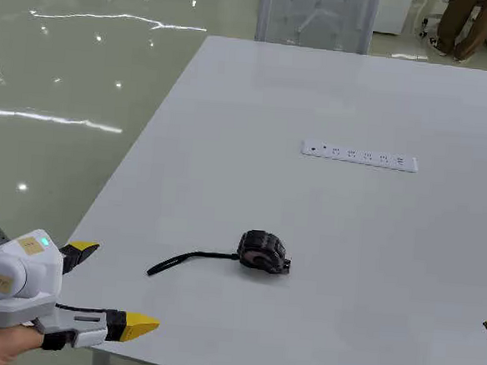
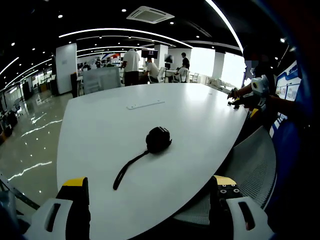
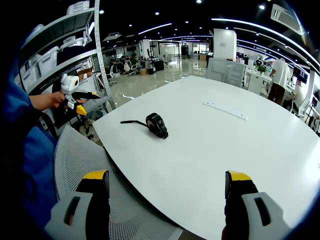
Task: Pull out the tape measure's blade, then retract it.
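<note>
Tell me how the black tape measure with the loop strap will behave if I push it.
The black tape measure looks squat and blocky, so it will probably slide, not roll. The smooth white table likely offers little grip. Its thin black strap looks limp and should trail behind.

No readable text, yellow stickers (image 1: 30, 245) on left claw (image 1: 115, 284) too blurred to read

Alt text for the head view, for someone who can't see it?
A black tape measure with a black strap lies on the white table. The open, yellow-tipped left gripper hovers at lower left; a white power strip lies beyond.
</note>
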`<state>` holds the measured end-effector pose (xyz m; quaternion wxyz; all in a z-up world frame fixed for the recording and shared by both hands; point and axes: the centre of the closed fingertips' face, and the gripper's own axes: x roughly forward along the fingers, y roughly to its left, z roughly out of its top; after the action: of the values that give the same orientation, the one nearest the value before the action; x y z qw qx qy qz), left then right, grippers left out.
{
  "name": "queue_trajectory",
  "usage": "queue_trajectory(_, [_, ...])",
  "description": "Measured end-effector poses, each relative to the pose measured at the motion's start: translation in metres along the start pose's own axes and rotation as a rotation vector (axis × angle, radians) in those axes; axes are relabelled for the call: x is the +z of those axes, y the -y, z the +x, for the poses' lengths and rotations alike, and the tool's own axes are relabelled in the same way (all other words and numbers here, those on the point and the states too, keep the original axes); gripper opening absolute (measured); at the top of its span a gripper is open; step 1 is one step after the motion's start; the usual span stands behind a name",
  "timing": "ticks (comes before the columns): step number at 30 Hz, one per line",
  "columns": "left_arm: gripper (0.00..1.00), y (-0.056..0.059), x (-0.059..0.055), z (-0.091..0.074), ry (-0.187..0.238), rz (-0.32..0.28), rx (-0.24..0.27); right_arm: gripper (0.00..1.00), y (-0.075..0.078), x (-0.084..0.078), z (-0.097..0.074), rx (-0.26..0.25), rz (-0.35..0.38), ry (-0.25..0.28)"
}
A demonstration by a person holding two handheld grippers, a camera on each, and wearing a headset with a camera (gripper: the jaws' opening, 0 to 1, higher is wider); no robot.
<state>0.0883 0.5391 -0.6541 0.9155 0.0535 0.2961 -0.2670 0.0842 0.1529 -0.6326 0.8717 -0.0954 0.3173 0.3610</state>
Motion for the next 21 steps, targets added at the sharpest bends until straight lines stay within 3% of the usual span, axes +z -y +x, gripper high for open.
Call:
queue_trajectory(8, [0.97, 0.001, -0.001, 0.004, -0.010, 0.010, -0.006, 0.92, 0.006, -0.003, 0.000, -0.002, -0.004, -0.008])
queue_trajectory(21, [0.96, 0.009, 0.002, 0.022, -0.040, 0.049, -0.038, 0.89, 0.007, -0.002, 0.019, 0.036, -0.035, -0.023])
